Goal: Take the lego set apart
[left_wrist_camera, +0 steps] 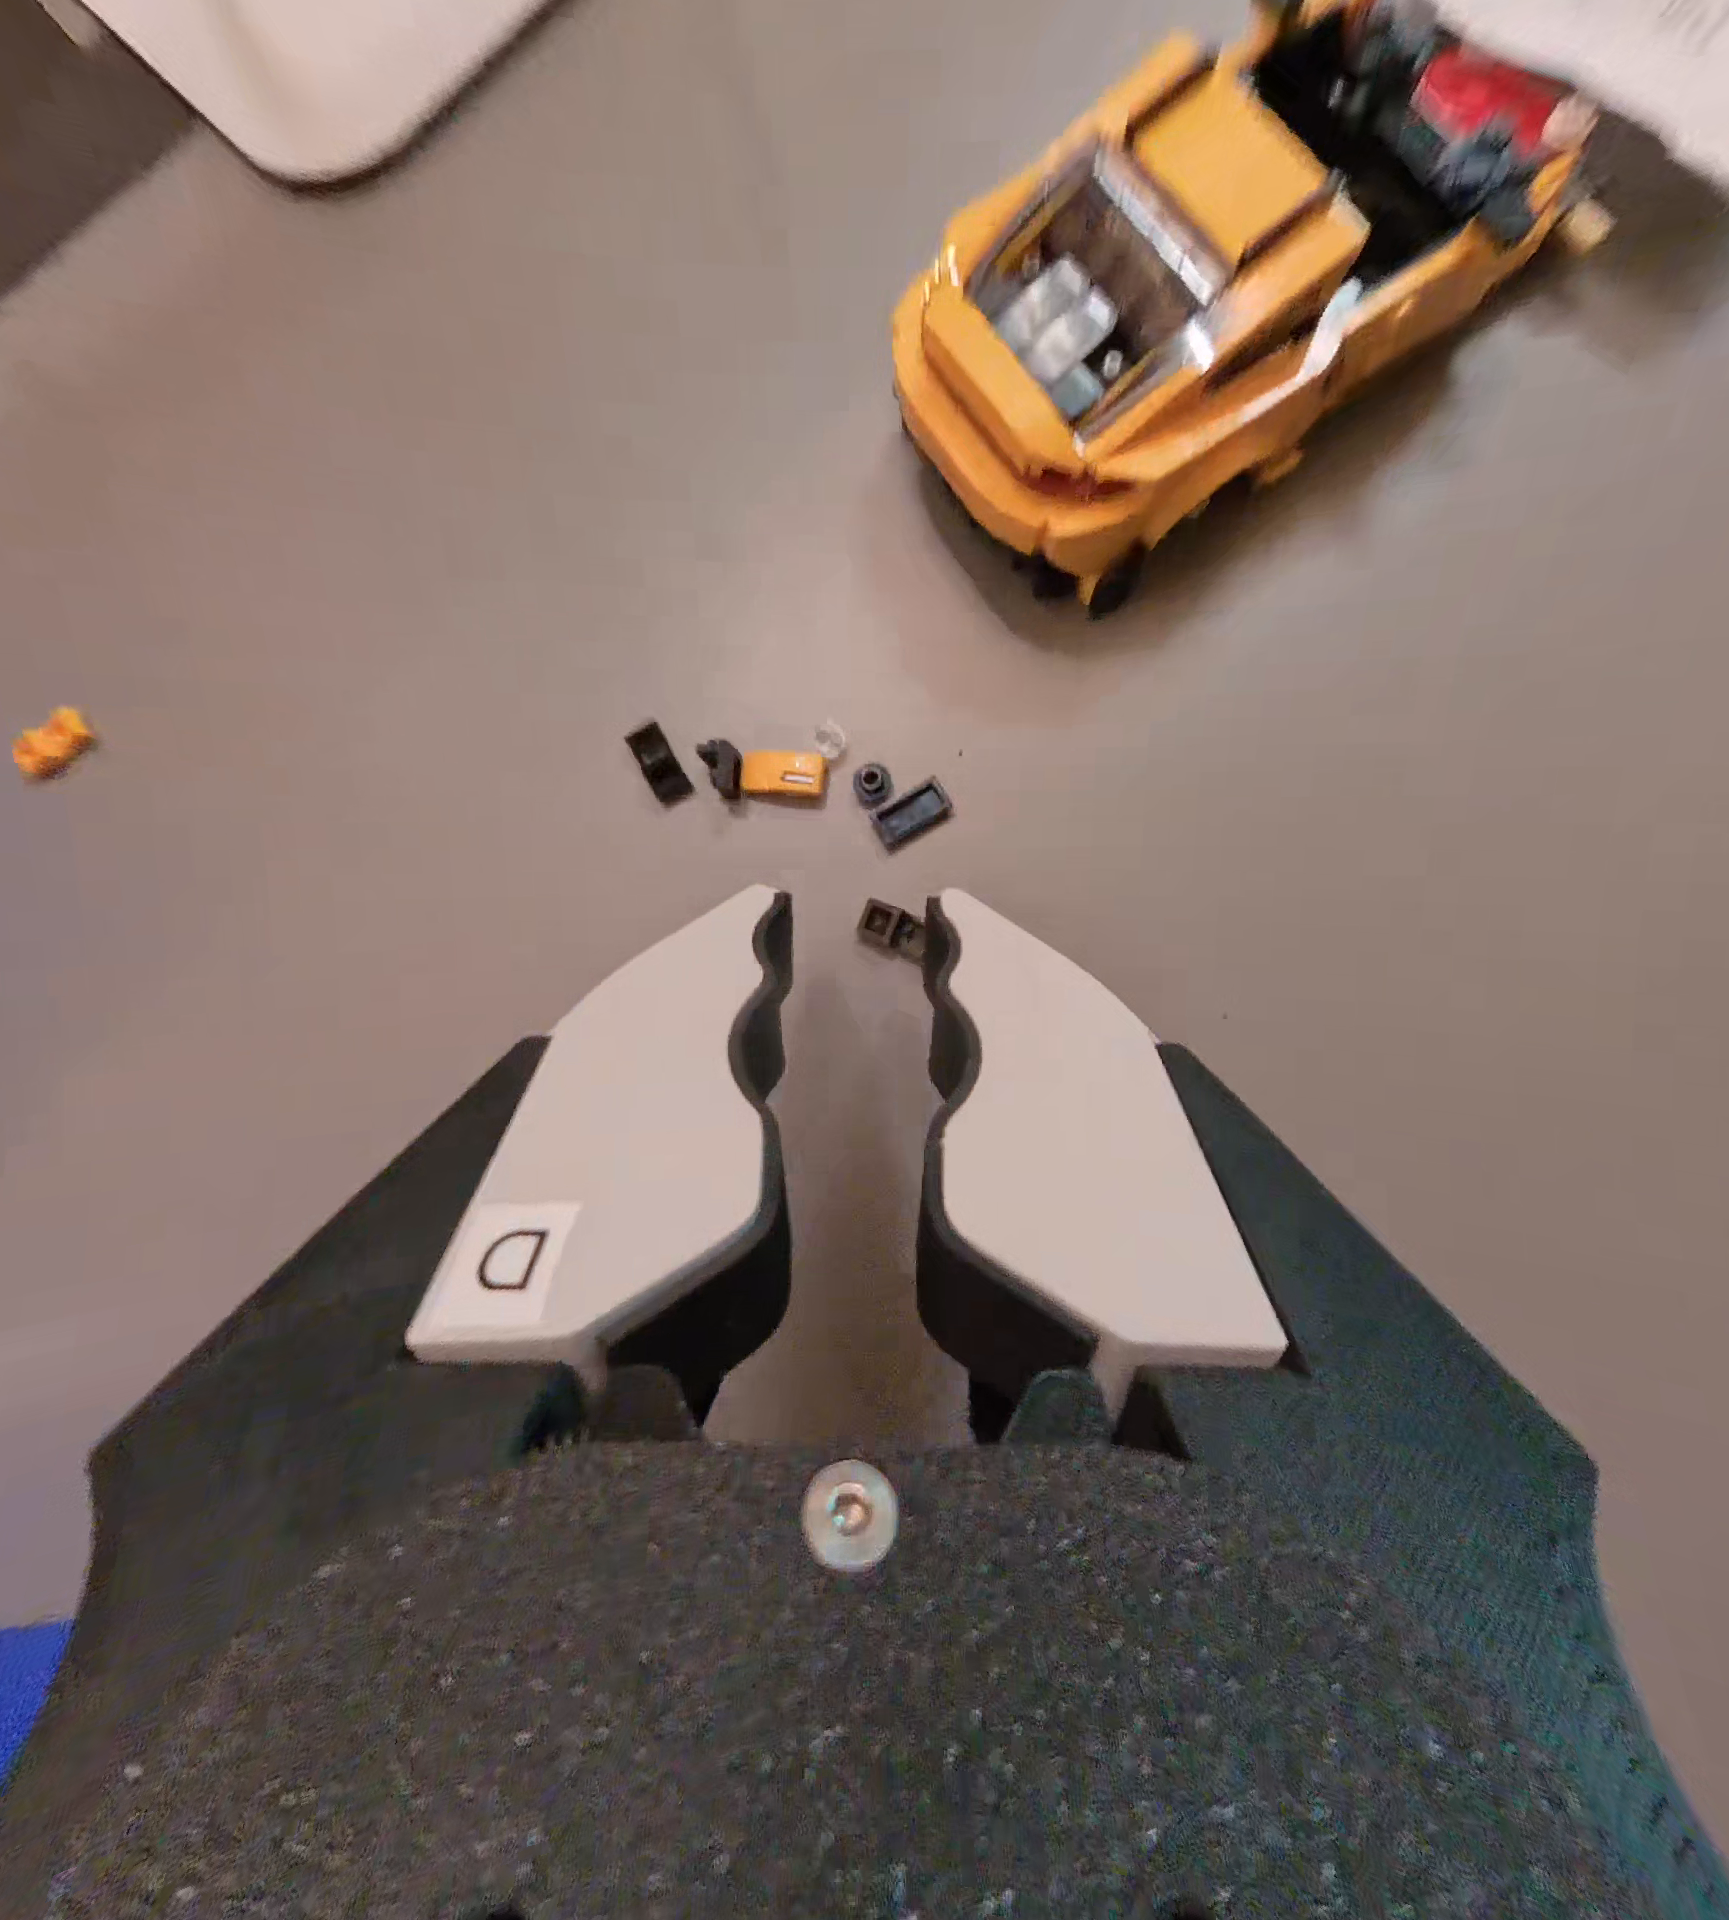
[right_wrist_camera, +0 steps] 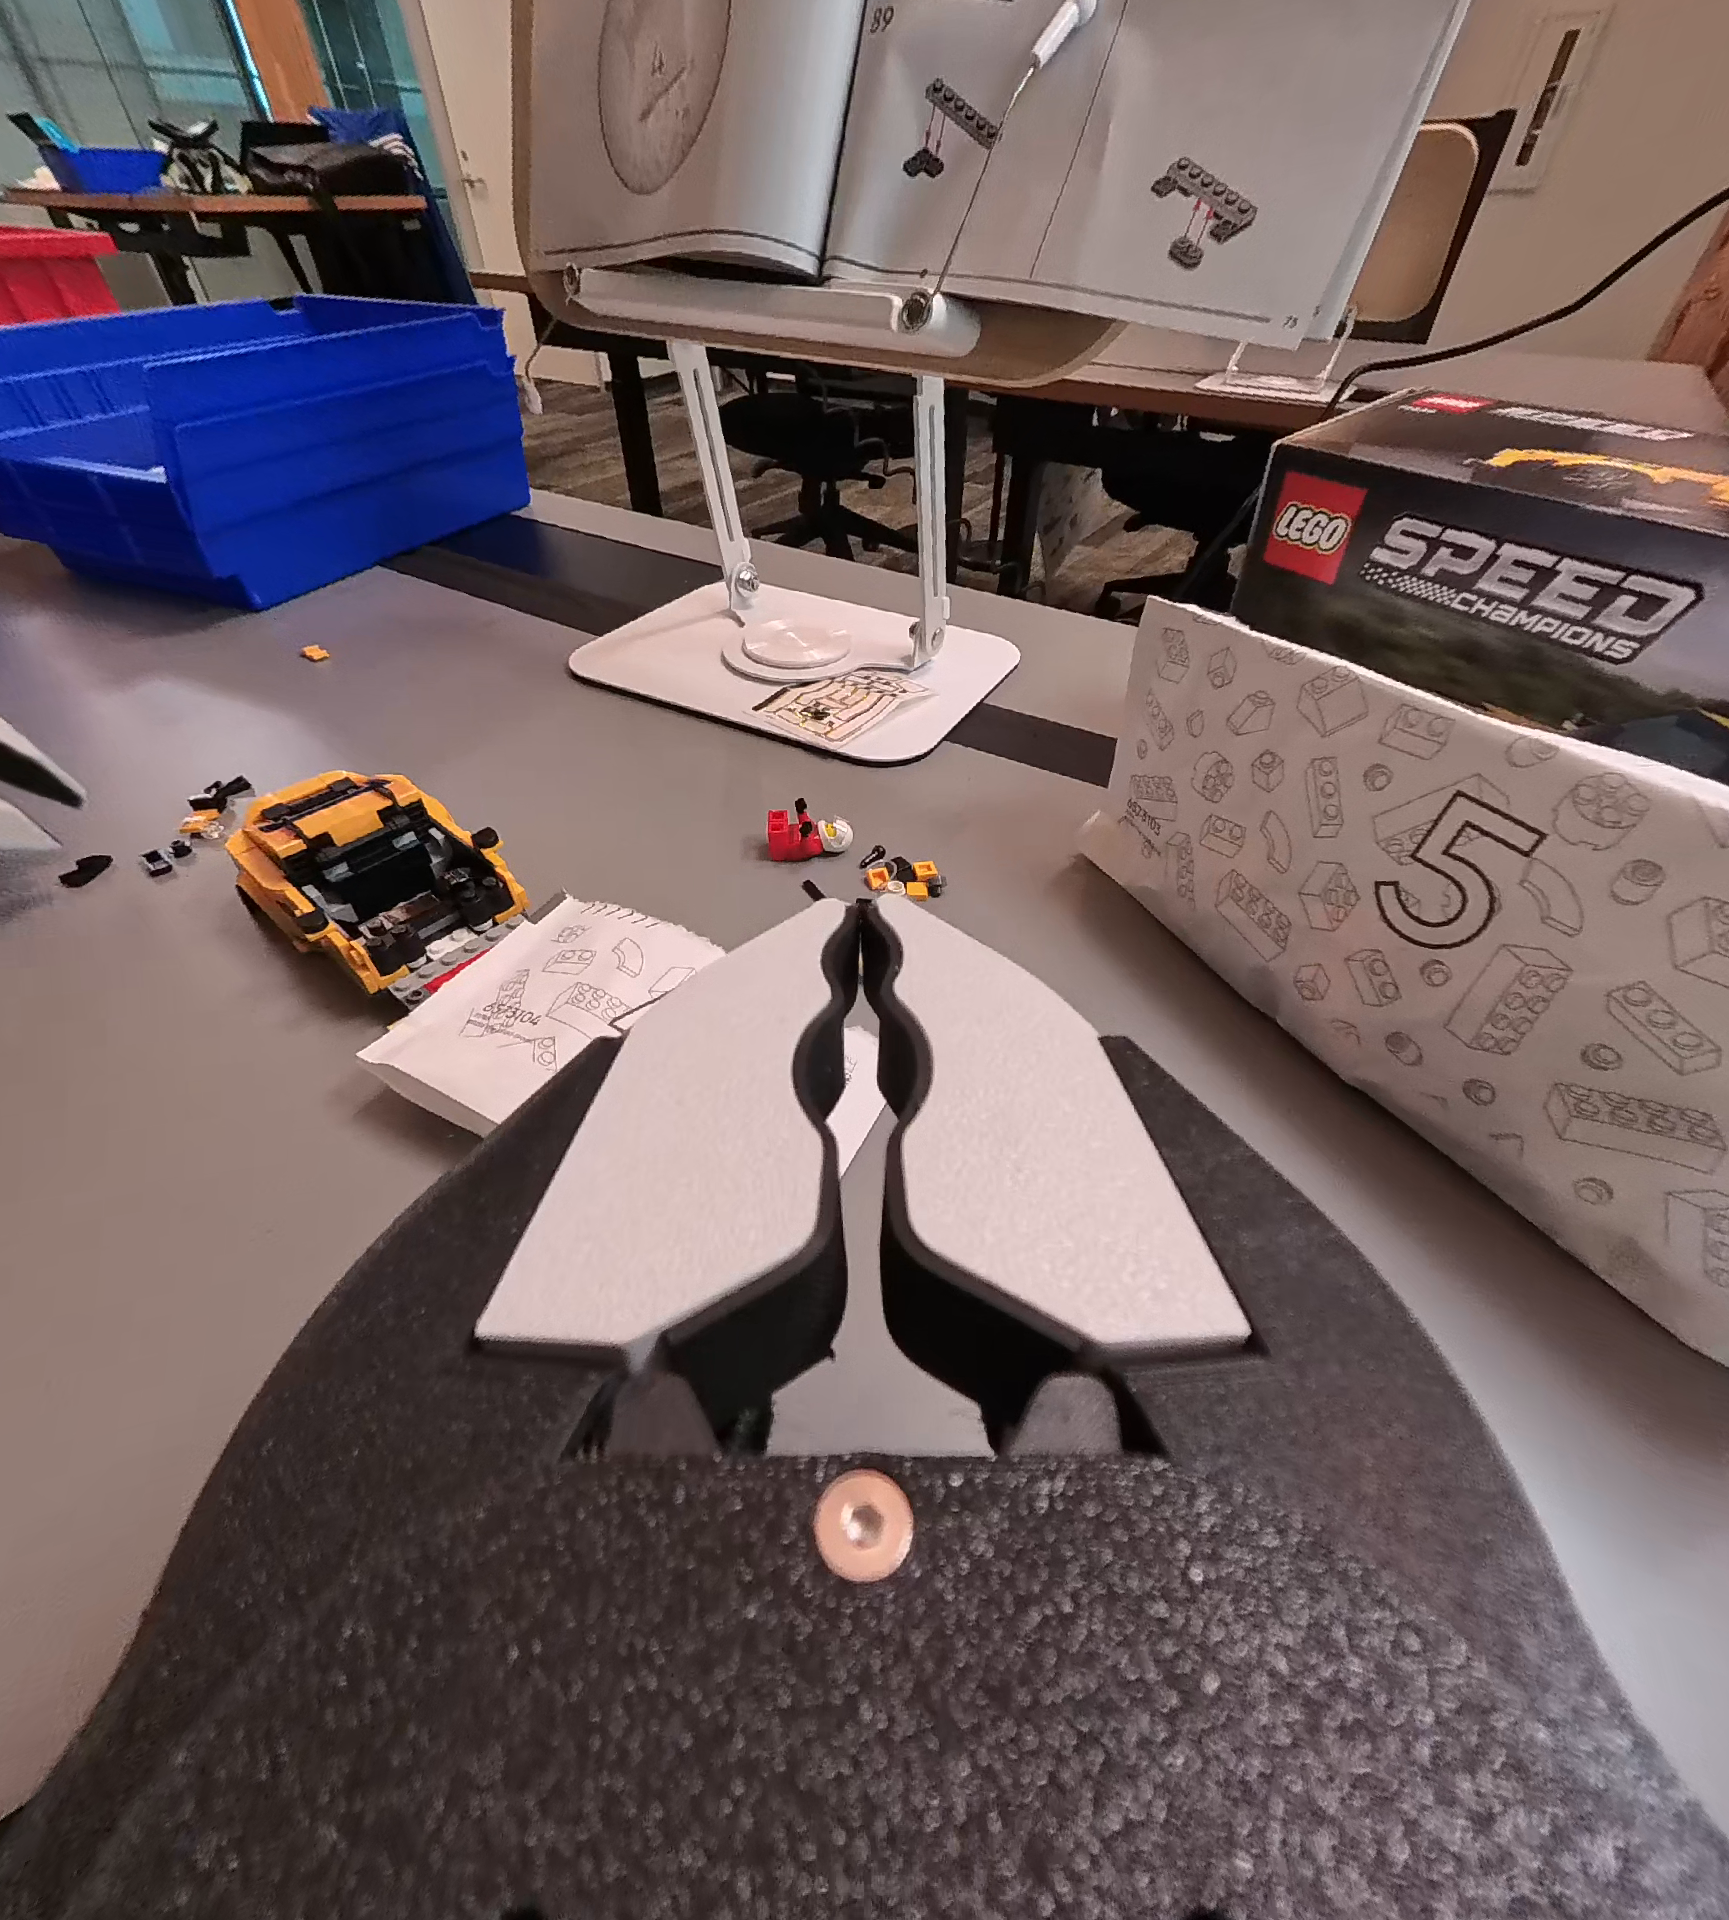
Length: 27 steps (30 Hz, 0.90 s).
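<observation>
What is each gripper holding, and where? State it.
Nothing. Left gripper is open, a black piece beside one finger; right gripper is shut on nothing.

Yellow-orange car (right_wrist_camera: pixel 377 883), grey table (right_wrist_camera: pixel 164 1195), blue bins (right_wrist_camera: pixel 216 447), brick-patterned white bag (right_wrist_camera: pixel 1462 987)

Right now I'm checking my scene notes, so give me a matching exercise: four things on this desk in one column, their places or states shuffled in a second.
1. yellow car
2. red minifigure
3. left hand-held gripper
4. right hand-held gripper

a. fingers shut, nothing between
b. lying on the table, beyond the right fingertips
c. fingers open, small black piece at one tip
d. partly stripped, front end against a white paper bag

Pairs: 1-d, 2-b, 3-c, 4-a
</observation>
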Tool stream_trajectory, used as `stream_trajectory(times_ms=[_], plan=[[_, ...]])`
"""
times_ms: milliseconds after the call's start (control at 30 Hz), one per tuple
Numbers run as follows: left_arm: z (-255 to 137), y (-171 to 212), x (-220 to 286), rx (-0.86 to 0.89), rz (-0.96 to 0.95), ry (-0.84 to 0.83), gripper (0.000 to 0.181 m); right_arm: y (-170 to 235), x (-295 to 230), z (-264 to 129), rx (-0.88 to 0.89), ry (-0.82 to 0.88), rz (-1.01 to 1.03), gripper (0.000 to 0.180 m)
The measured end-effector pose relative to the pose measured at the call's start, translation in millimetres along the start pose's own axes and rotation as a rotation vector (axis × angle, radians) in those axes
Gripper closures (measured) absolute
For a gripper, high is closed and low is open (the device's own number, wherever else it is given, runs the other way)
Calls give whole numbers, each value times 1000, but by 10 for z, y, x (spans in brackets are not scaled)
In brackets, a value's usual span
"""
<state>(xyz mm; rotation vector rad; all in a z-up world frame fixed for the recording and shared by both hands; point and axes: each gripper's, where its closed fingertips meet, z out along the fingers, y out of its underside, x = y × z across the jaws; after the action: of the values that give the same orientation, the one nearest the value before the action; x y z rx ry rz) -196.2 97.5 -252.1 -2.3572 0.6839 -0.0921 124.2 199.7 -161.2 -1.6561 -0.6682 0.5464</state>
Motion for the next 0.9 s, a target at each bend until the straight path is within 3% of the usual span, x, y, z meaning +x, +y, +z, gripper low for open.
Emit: stream_trajectory(times_ms=[100,300,400,500,600,767,900], plan=[[119,121,78,-69,-27,58,159,6,-4,5,-2,-3,2,180],[53,83,94,-24,-9,39,164,44,-25,25,-16,-12,2,180],[-303,-66,6,101,-70,9,164,29,-6,15,-9,-5,6,180],[-915,-172,-318,268,-154,-140,164,37,-10,21,-11,-8,8,180],[-1322,136,-824,261,-272,-315,164,45,-46,32,-15,-20,6,180],[-1388,736,-1282,151,-444,-424,156,27,-62,24,-10,-15,-9,180],[-1393,711,-1292,185,-460,-463,138,43,-44,28,-15,-8,-6,180]])
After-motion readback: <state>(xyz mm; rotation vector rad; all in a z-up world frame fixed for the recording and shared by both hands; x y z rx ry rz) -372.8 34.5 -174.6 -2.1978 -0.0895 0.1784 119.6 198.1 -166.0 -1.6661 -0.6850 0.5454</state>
